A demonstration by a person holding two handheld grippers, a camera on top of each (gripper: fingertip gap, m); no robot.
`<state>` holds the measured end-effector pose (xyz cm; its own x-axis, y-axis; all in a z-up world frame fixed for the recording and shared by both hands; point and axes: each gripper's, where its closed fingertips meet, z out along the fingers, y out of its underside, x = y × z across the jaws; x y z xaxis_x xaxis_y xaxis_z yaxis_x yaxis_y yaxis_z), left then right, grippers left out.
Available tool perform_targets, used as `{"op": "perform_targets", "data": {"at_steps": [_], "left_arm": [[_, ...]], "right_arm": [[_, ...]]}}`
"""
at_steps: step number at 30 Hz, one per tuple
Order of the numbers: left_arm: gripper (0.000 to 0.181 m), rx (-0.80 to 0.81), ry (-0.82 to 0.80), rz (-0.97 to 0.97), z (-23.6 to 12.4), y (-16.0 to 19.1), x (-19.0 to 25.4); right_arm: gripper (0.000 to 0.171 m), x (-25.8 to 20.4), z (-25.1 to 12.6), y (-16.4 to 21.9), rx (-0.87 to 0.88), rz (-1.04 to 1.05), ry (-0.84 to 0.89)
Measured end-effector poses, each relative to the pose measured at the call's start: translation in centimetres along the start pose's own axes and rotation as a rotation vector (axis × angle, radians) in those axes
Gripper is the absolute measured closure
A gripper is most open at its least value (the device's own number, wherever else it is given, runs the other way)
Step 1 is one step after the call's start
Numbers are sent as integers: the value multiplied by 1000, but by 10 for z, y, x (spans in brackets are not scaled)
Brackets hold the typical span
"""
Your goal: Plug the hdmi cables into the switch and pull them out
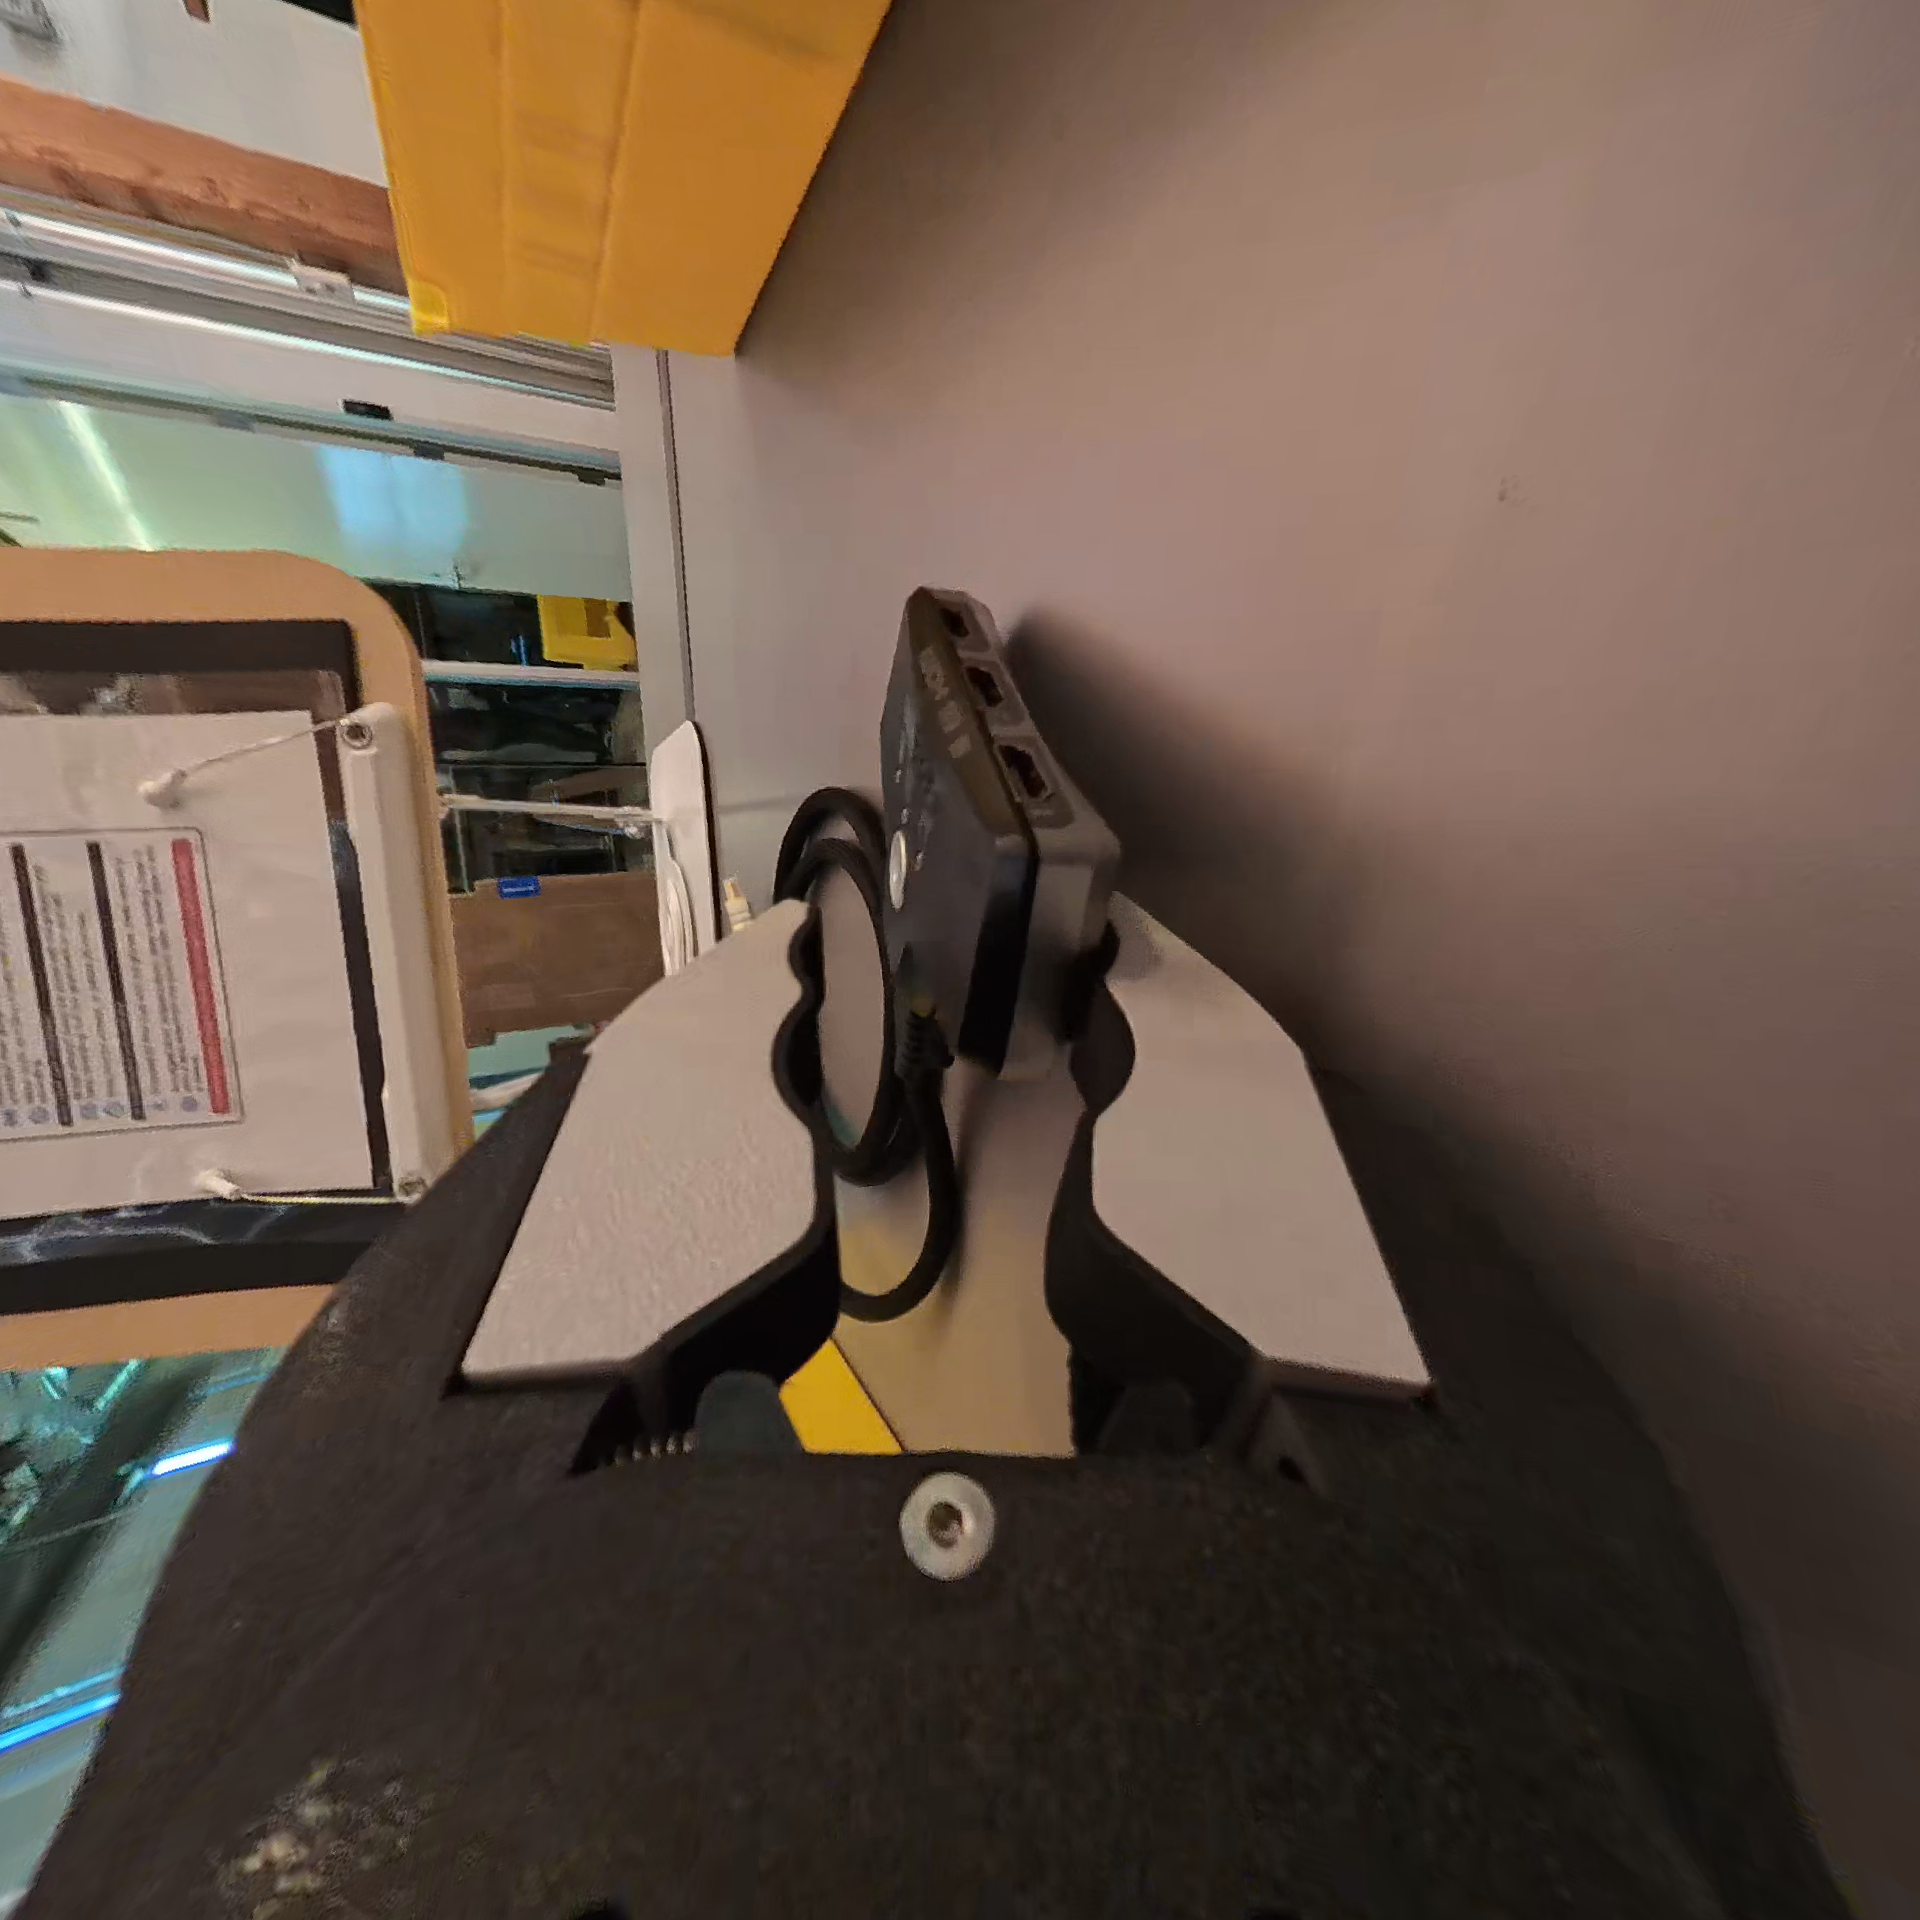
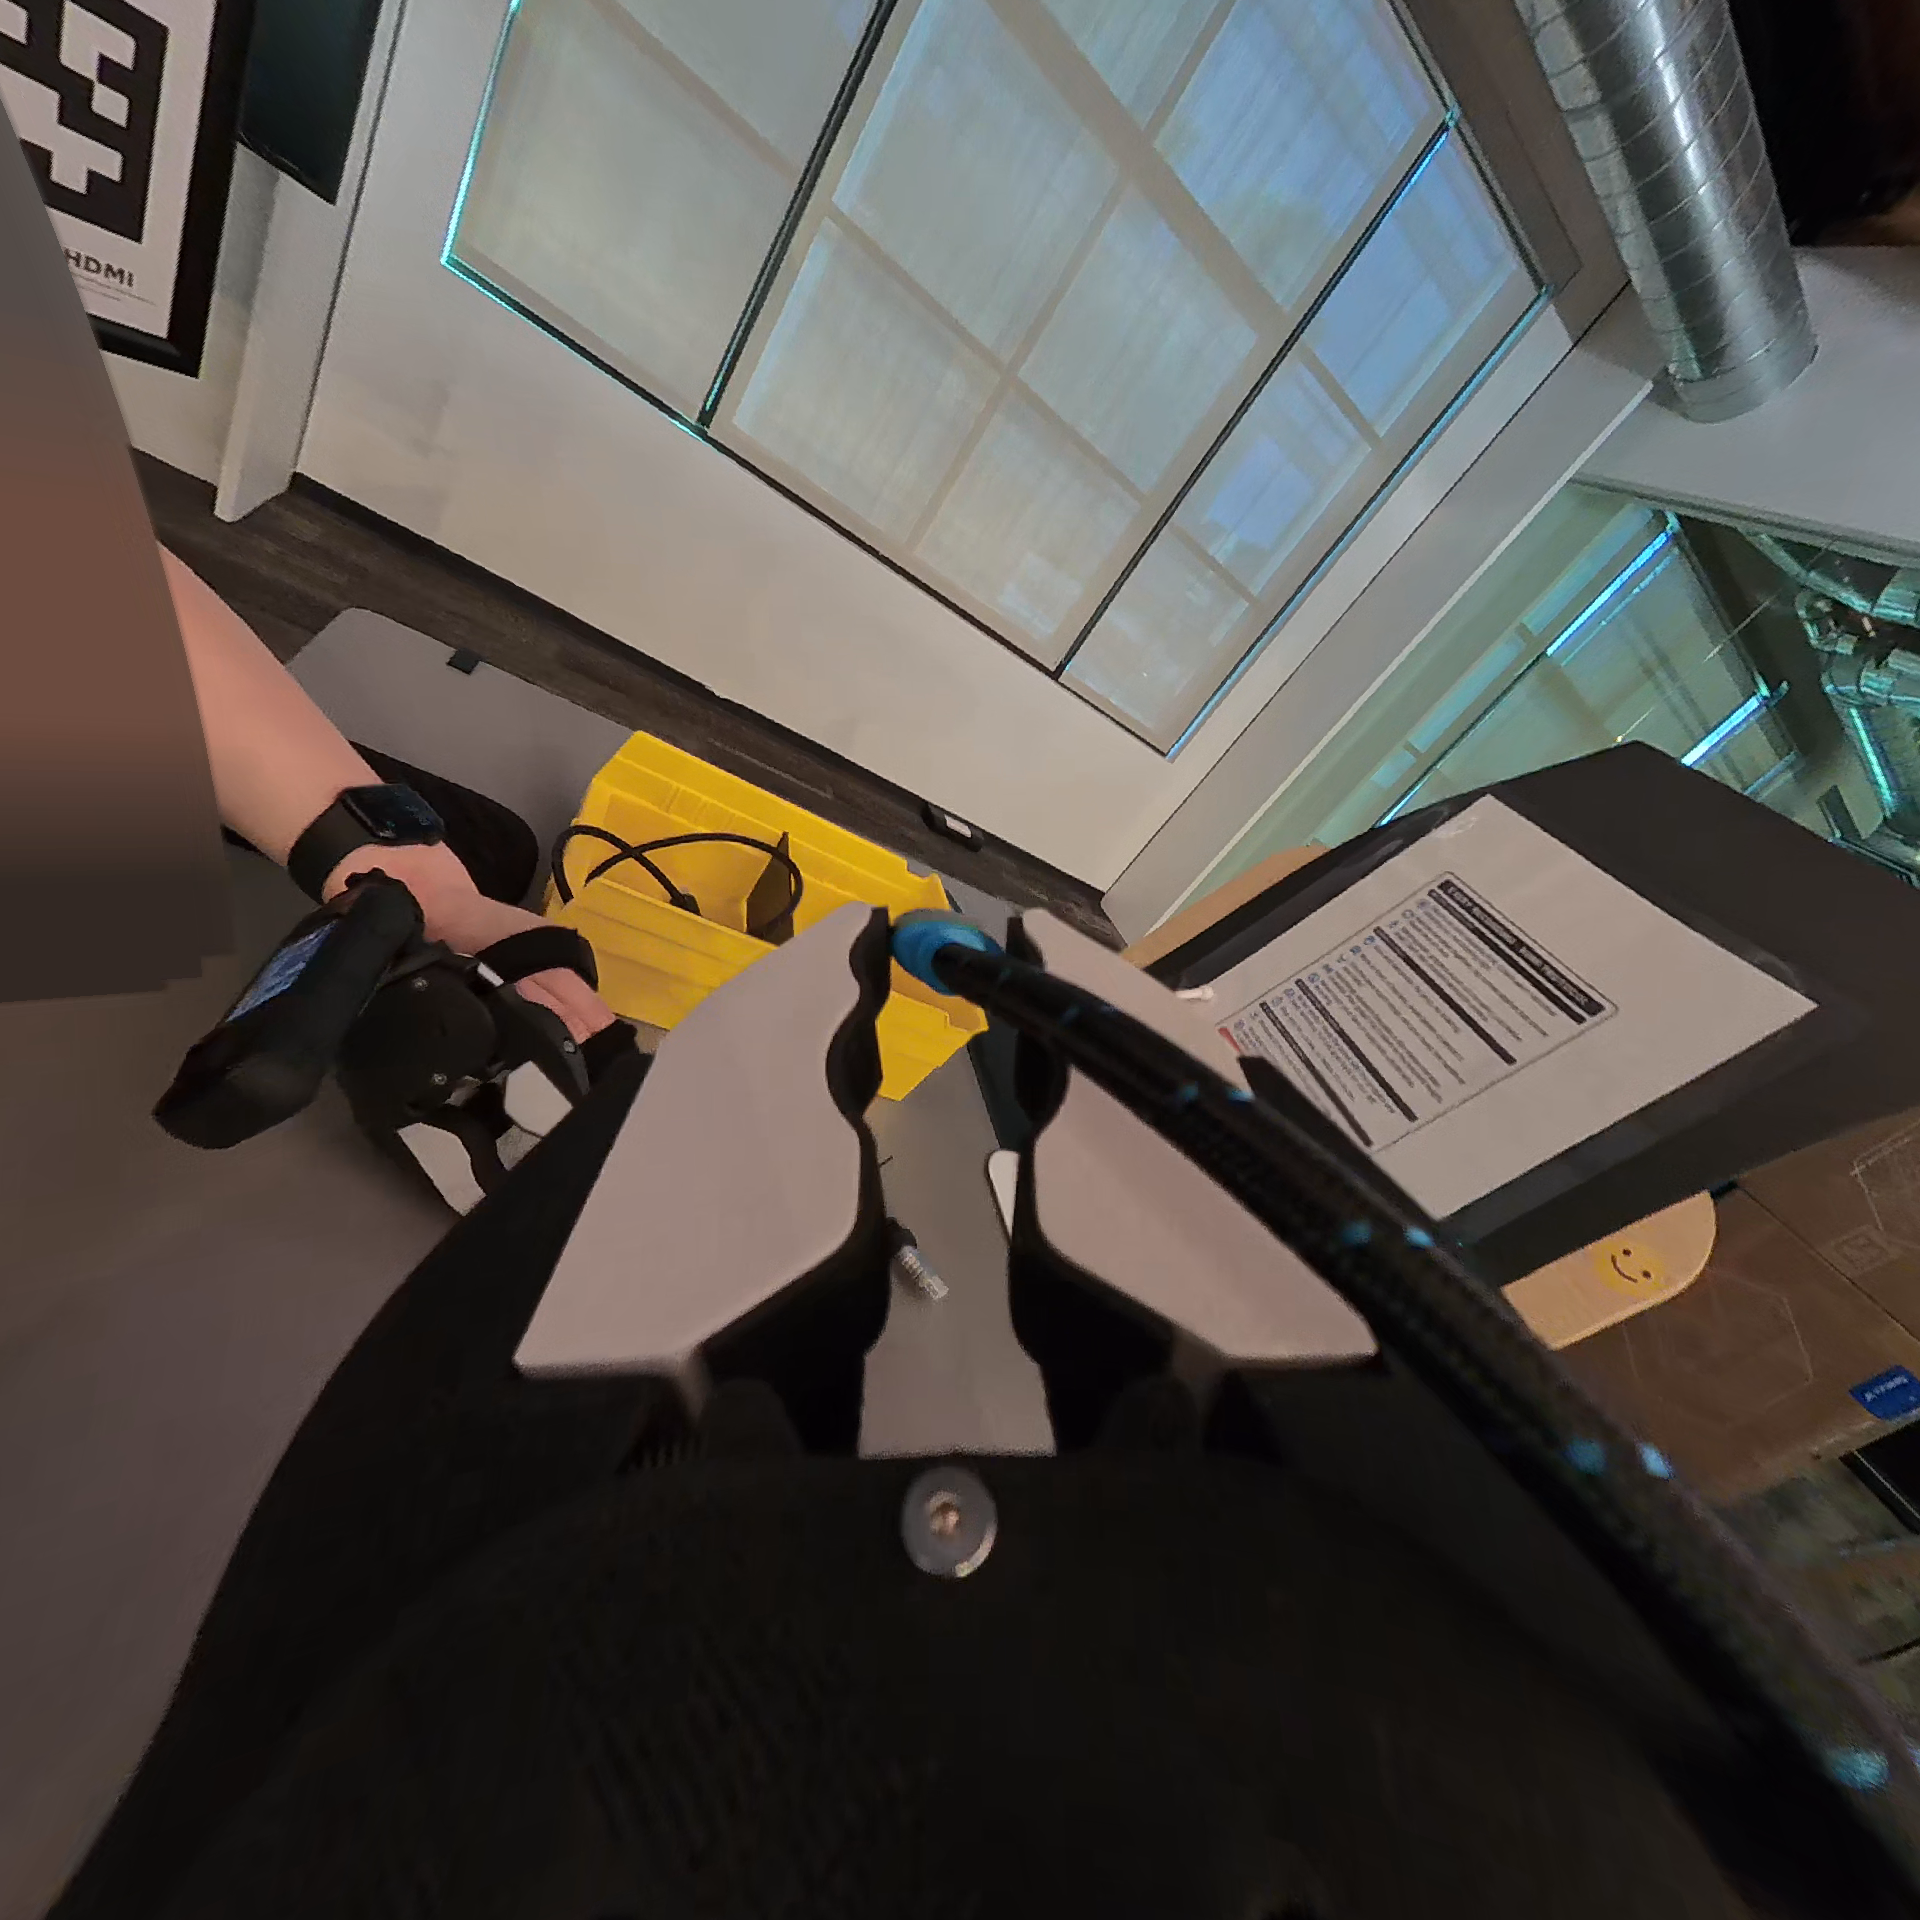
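Up close, the left gripper (image 1: 966,977) has its fingers closed on the near end of the switch (image 1: 971,800), a flat black-and-grey box on the grey table (image 1: 1455,520) with three empty ports along its right edge and a thin black cord (image 1: 883,1039) looping from it. The right gripper (image 2: 940,951) pinches the blue-collared plug of a braided black HDMI cable (image 2: 1247,1122), raised near a yellow bin (image 2: 675,935).

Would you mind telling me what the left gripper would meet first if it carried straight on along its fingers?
Nothing new, most likely: the left gripper already has the switch between its fingers, with a thin black cable looped beside it. Past the switch the way looks free along the grey table, though depth is hard to judge.
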<state>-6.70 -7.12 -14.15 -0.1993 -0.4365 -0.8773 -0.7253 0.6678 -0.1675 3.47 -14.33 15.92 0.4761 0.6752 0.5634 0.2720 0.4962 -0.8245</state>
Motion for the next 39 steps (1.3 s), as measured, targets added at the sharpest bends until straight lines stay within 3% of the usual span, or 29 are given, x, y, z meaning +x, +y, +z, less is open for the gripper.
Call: {"op": "perform_targets", "data": {"at_steps": [11,22,32,39], "left_arm": [[156,-21,-89,89,13,-7,-6],[160,-39,-109,-190,14,-4,-42],[160,19,-380,-384,-4,2,-153],[160,193,-513,-505,-17,4,-217]], "right_arm": [[150,7,9,24,-78,89,2],[150,14,27,39,-20,276,-17],[151,23,42,46,16,288,68],[150,24,67,60,-51,314,191]]}}
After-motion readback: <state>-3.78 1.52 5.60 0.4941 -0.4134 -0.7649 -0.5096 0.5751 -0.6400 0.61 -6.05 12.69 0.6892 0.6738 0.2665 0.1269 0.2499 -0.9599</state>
